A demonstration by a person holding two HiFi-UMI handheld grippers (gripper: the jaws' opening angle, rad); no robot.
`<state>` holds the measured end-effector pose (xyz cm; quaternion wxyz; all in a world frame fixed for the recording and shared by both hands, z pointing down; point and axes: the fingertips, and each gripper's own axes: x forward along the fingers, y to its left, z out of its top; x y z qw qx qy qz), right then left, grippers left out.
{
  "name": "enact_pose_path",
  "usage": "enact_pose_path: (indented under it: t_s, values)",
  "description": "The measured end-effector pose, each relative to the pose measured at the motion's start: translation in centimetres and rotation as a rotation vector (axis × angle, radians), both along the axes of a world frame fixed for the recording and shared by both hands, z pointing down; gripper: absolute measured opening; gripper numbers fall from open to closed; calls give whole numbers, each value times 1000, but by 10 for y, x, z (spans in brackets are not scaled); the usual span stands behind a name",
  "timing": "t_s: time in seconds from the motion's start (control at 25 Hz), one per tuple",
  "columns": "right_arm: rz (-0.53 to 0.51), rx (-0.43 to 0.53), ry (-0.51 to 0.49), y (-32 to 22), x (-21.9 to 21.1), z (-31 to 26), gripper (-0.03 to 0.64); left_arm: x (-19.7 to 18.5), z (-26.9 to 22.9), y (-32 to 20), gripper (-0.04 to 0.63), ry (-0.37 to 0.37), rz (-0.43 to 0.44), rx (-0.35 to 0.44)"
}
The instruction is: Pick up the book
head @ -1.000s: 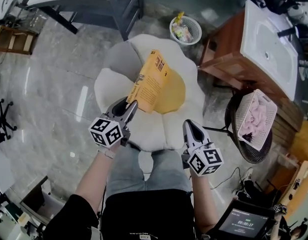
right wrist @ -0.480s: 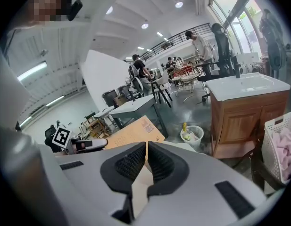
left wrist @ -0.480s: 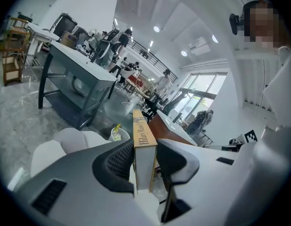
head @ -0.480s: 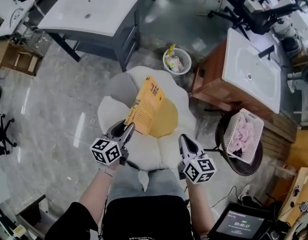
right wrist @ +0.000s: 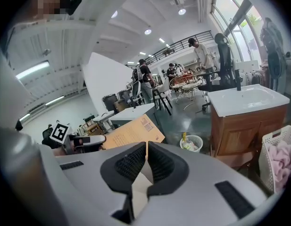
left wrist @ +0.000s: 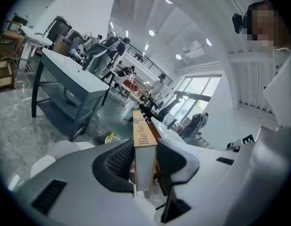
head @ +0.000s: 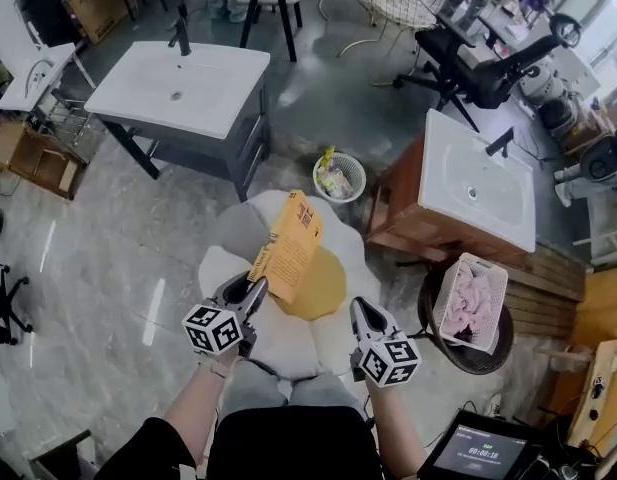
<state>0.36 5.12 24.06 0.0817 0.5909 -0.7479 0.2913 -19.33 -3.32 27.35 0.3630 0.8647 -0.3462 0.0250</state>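
Orange book, dark print on cover

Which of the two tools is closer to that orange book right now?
Left. The left tool is clamped on the lower end of the orange book, holding it up. The right tool is shut and empty, apart from the book, off to its right.

- Book, spine: "Hilary Mantel" in dark letters, running along the spine, read in the left gripper view.
- Book, orange back cover: lines of print and a barcode near one corner, all too small to read in the head view or right gripper view.
- Screen: green timer digits, seemingly 00:00:18, very small.
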Motion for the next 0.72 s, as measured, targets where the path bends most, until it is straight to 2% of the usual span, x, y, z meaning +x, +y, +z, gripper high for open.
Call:
enact_pose_path:
  t_s: [0.4,0.72]
  values:
    - [51,89,13,-24,-5,-73,29,5,-67,-12,153,45,34,36]
    - [86,124,6,-22,-5,-105,29,8,-114,-11,153,73,53,68]
